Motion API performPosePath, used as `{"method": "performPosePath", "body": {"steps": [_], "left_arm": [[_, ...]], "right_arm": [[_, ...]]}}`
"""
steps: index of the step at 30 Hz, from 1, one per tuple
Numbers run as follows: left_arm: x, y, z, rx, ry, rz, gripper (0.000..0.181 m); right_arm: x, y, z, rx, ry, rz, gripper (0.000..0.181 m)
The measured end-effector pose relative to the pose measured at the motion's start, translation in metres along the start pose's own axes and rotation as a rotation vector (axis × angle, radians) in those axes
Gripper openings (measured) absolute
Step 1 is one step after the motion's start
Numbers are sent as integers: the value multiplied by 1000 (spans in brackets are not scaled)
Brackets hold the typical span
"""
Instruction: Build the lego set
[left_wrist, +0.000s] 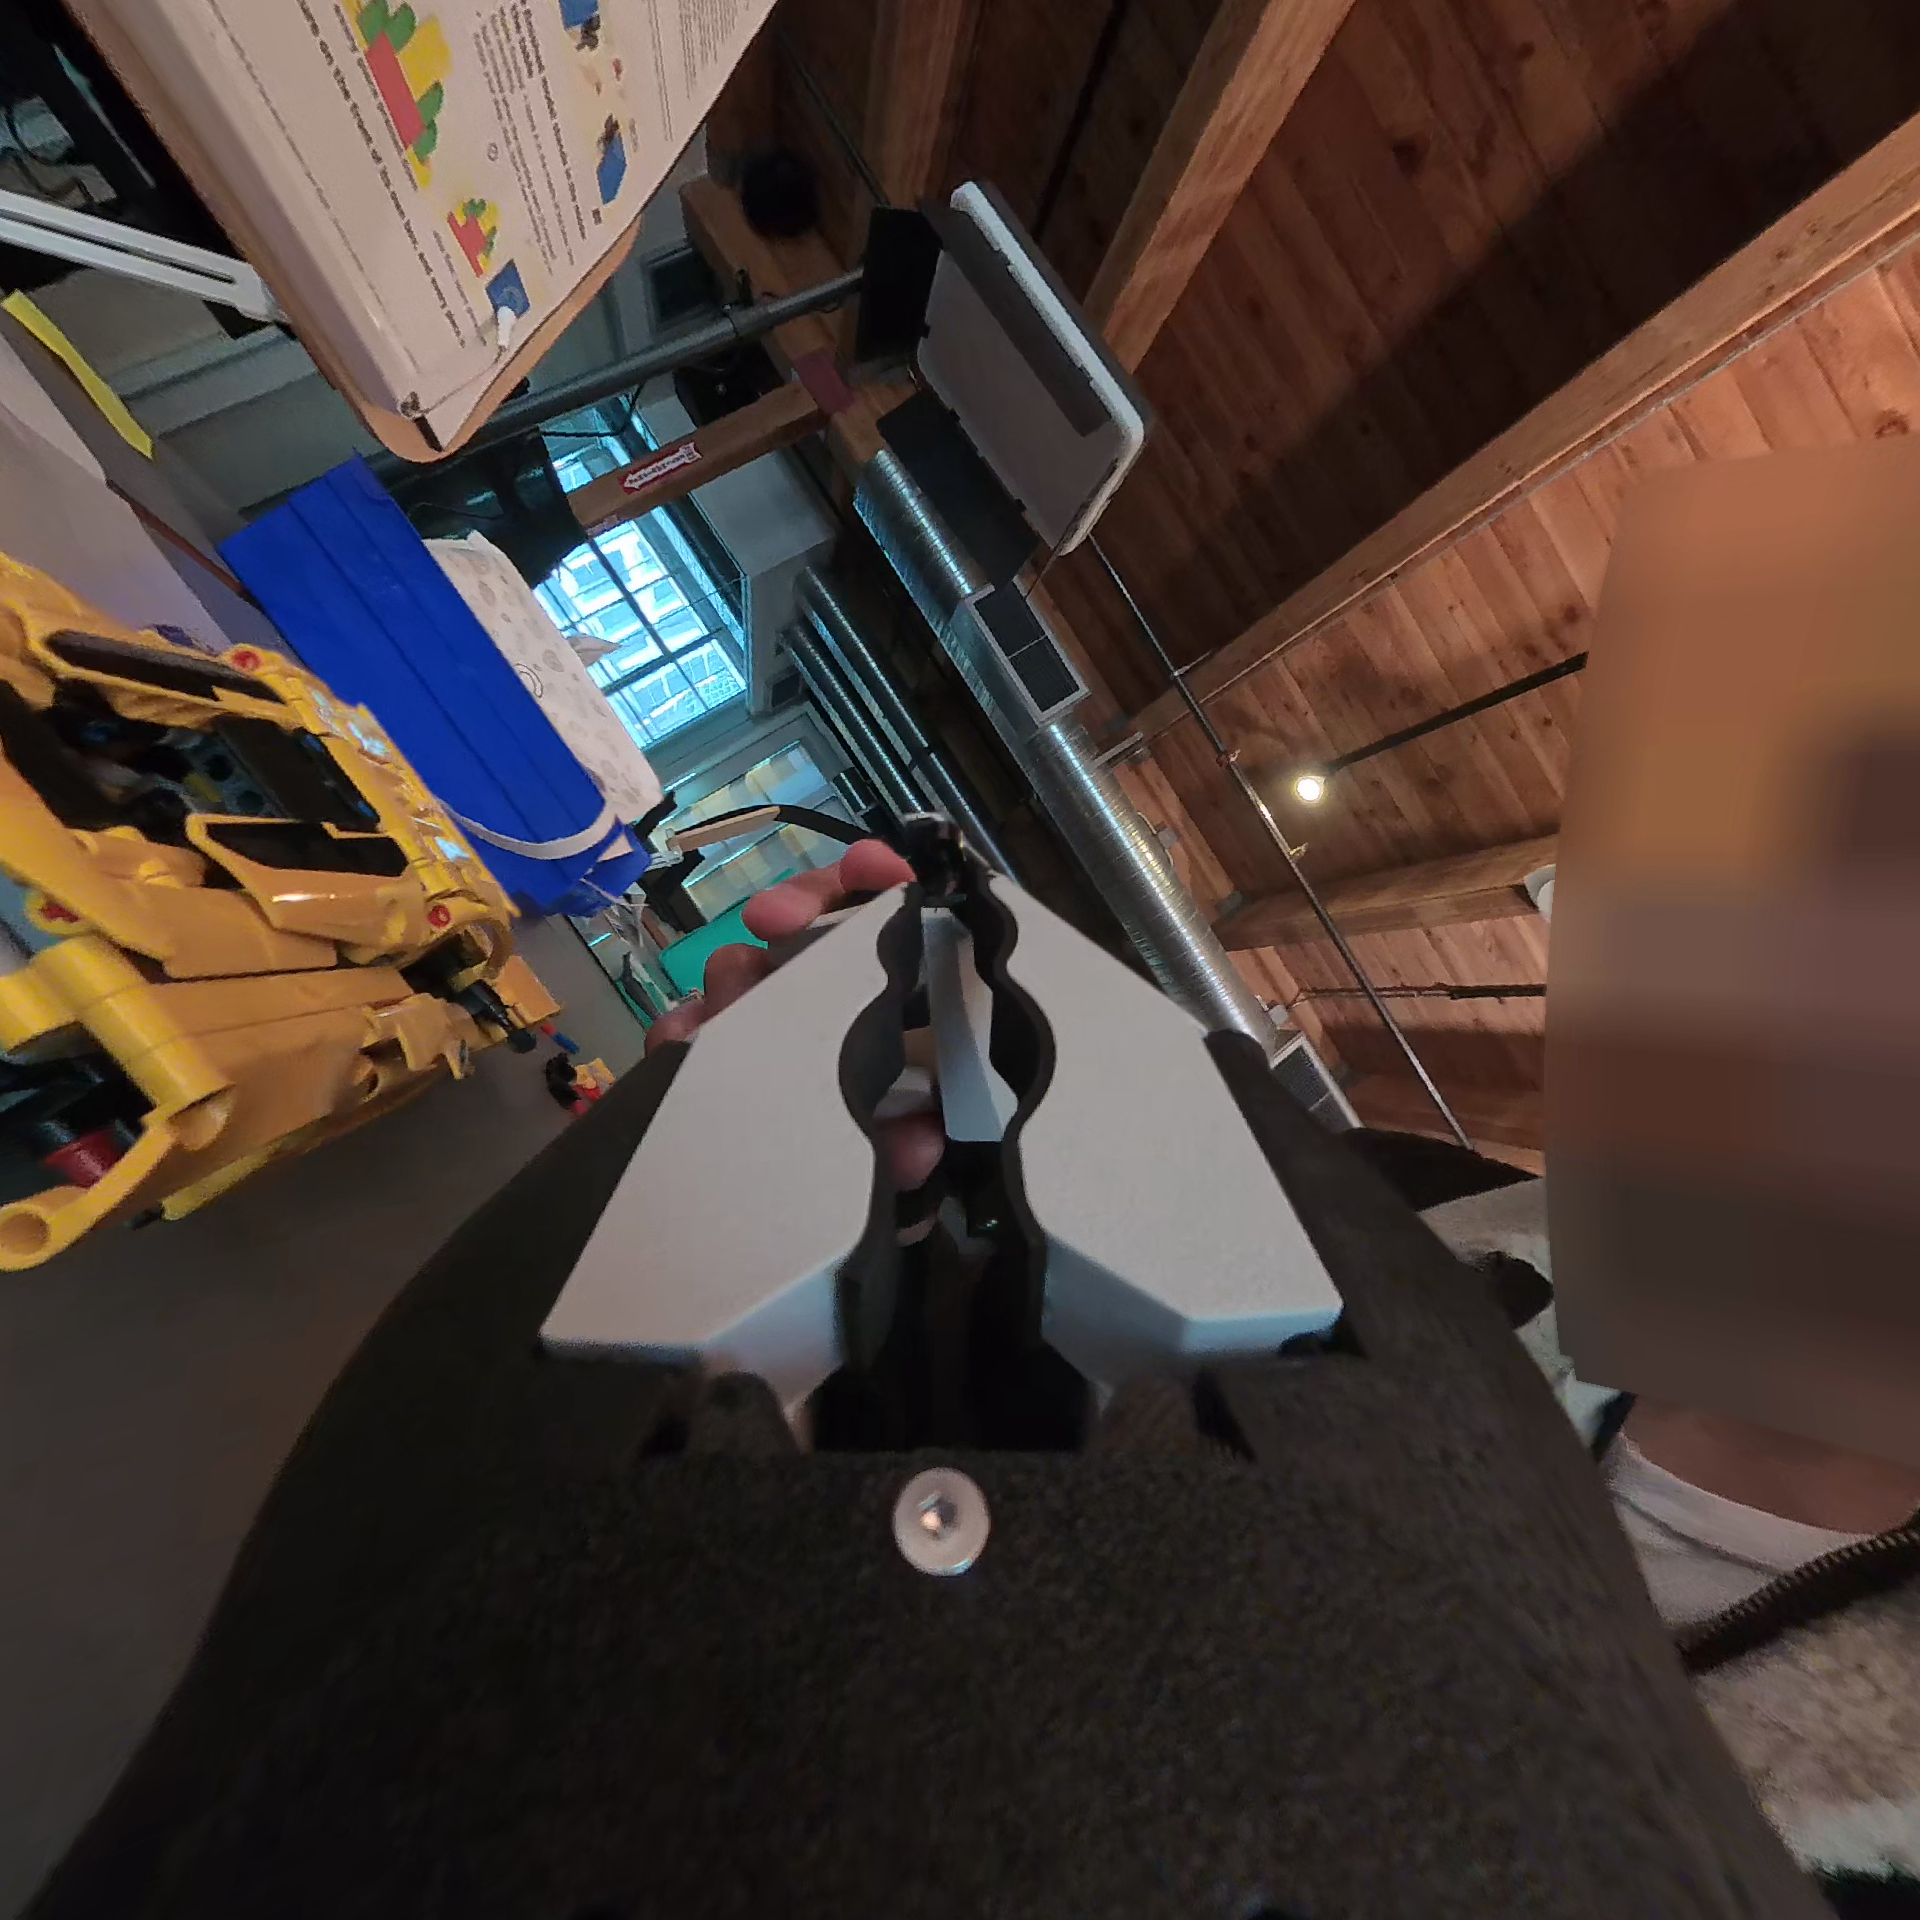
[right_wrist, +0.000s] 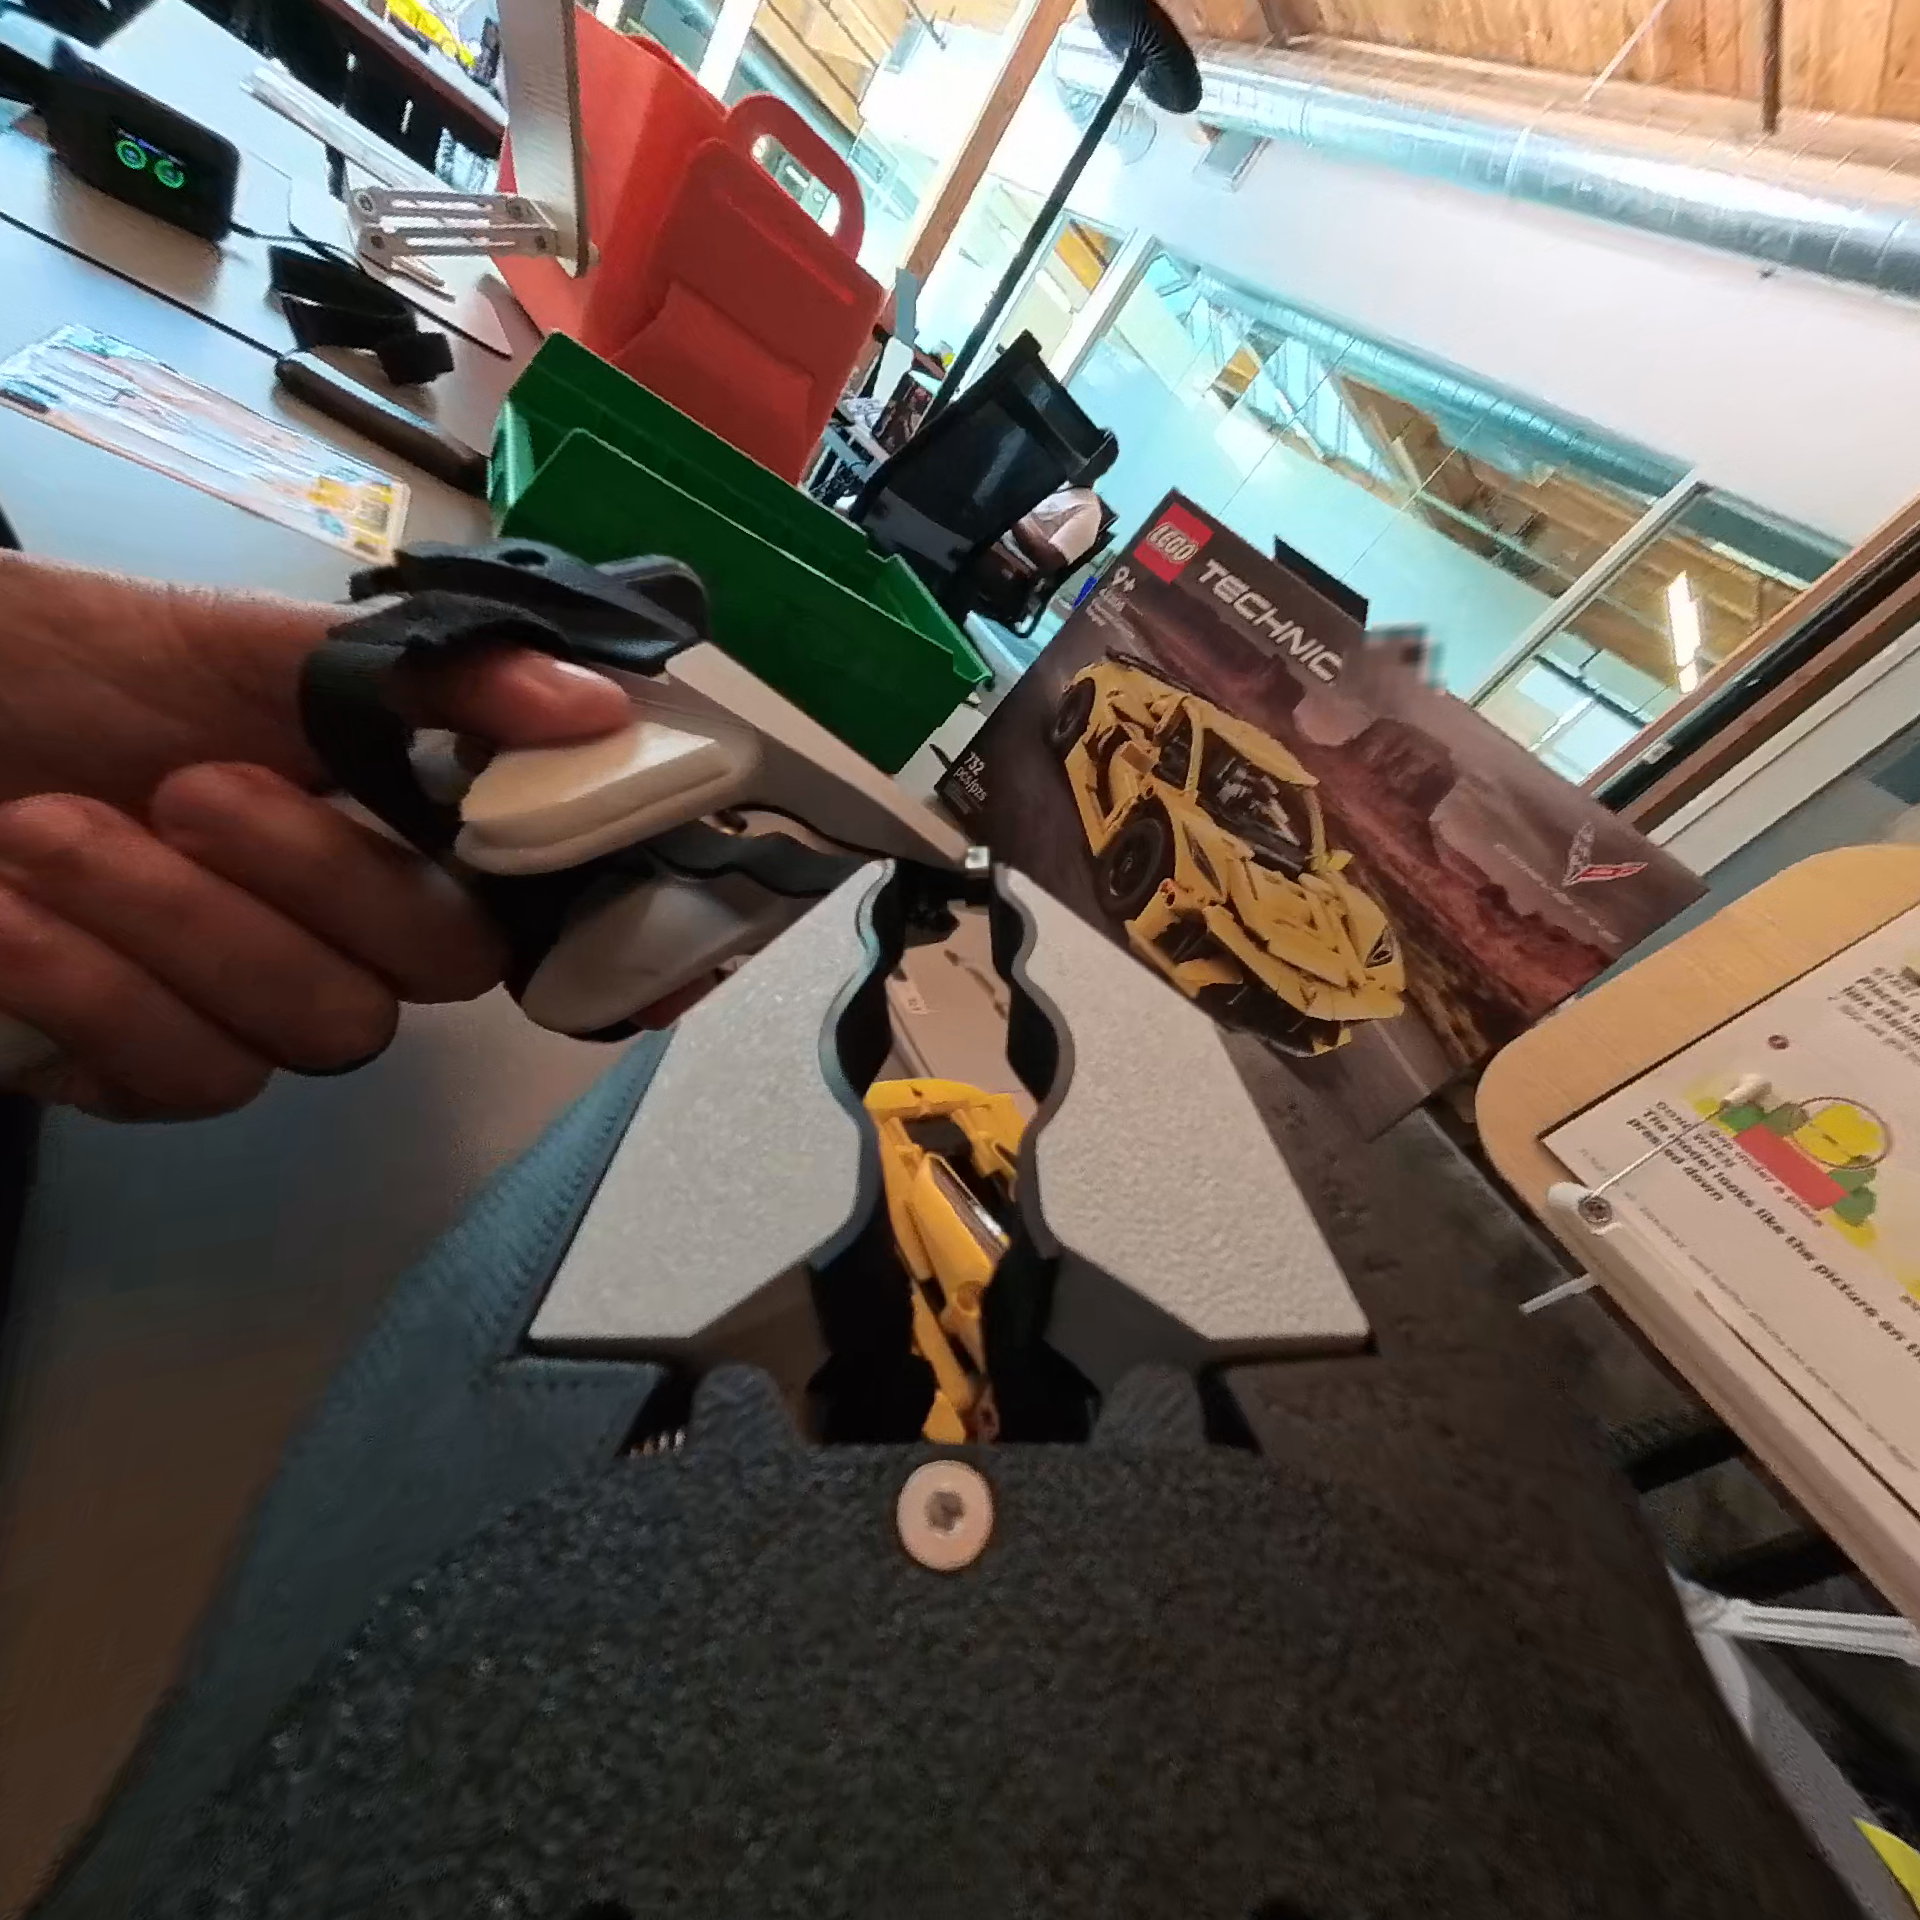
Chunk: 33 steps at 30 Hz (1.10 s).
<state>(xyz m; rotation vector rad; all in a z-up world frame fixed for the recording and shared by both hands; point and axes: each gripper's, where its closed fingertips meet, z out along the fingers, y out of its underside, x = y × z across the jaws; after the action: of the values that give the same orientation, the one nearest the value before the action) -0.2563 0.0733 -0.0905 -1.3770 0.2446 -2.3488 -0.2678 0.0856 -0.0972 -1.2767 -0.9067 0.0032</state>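
Observation:
My left gripper (left_wrist: 940, 878) points up, its jaws nearly closed on a small black lego piece (left_wrist: 932, 840) at the tips. My right gripper (right_wrist: 940, 883) meets it tip to tip, and the same small black piece (right_wrist: 925, 902) sits between its narrowly parted fingertips. The left gripper, held by a hand (right_wrist: 187, 831), comes in from the left in the right wrist view. The yellow lego car (left_wrist: 218, 894) lies on the grey table (left_wrist: 260, 1299) to the left and shows through the right jaws (right_wrist: 951, 1195).
A blue bin (left_wrist: 416, 665) stands behind the car. An instruction board (left_wrist: 436, 177) is on a stand. The set's box (right_wrist: 1299, 831), a green bin (right_wrist: 707, 561) and a red bin (right_wrist: 717, 270) stand farther back. A booklet (right_wrist: 197, 436) lies on the table. A person is close on the right. Only a small space, under 4 cm, lies between the two pairs of fingers.

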Motion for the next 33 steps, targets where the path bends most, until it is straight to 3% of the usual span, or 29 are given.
{"method": "performPosePath", "body": {"steps": [4,8,16,28,31,33], "left_arm": [[-2,2,1,-23,-19,1,9],[-7,9,1,-98,-113,118,8],[-20,14,0,-195,-316,392,8],[-4,13,4,-156,-182,313,10],[-7,2,0,-114,-205,300,24],[-6,4,0,-133,-190,294,24]], "right_arm": [[1,2,-2,3,10,-26,16],[7,5,-6,-10,6,20,35],[-6,12,-9,-60,5,-153,14],[-1,0,-12,15,-22,-114,13],[1,-3,-15,40,-35,-91,13],[0,-3,-16,46,-61,-56,13]]}}
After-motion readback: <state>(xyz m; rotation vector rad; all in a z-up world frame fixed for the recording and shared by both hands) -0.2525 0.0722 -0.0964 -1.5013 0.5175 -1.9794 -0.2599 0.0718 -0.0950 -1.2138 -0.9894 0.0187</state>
